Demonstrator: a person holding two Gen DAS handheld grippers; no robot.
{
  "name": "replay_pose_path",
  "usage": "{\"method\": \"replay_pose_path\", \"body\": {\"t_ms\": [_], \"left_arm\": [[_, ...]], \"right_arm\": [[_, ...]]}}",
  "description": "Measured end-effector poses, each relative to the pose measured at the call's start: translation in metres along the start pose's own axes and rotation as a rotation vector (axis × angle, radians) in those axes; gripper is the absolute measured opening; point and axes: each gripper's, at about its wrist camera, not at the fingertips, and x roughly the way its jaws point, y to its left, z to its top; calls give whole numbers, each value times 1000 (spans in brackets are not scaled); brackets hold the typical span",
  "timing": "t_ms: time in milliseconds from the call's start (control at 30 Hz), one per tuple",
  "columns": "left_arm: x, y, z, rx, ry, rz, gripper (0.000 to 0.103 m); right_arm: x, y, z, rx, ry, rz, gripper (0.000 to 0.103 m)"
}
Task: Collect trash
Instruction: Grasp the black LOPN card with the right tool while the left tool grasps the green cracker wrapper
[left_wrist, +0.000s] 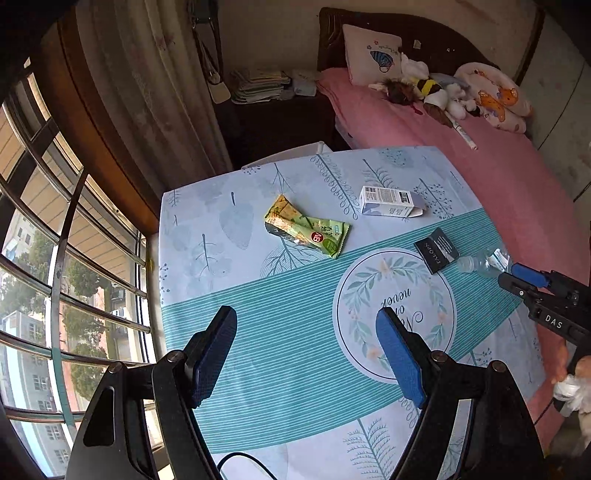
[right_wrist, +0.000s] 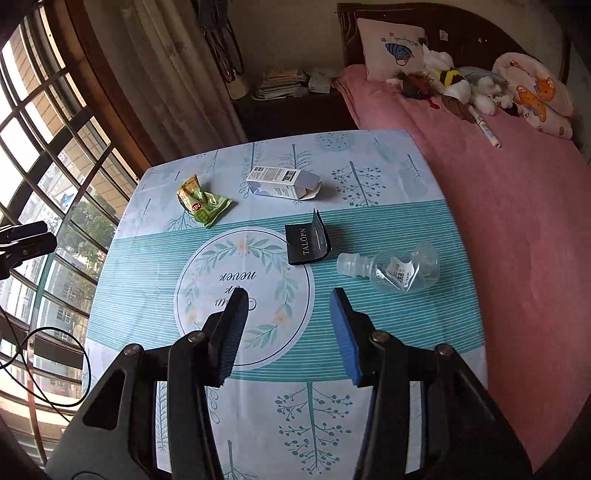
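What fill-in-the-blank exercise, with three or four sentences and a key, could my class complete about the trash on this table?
1. The black folded card bears the word ____.
2. The crushed clear bottle lies on the side of the table nearest the ____ bed.
3. The white carton lies on its side between the bed and the ____ snack wrapper.
4. Both the left tool and the right tool hold ____.

Missing words: TALOPN; pink; green; nothing
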Motion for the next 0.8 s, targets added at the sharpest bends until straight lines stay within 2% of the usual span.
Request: {"method": "replay_pose_path", "body": {"t_ms": [167, 333, 400, 533, 600, 800], "left_arm": [[85, 25, 47, -4, 76, -26, 80], [145, 41, 61, -41, 135, -72, 79], [160, 41, 61, -42, 146, -84, 79], [186, 44, 66, -67, 170, -103, 79], [196, 46, 68, -86, 179, -113, 79], [226, 56, 85, -141, 167, -116, 79]], "right_arm": [[103, -12, 37, 38, 101, -73, 42], [169, -25, 41, 50, 169, -126, 42], [184, -27, 43, 46, 184, -121, 41], [204, -24, 38, 13, 222, -88, 20], [207, -19, 38, -6, 207, -72, 8], [208, 1, 46, 5, 174, 14, 2]]}}
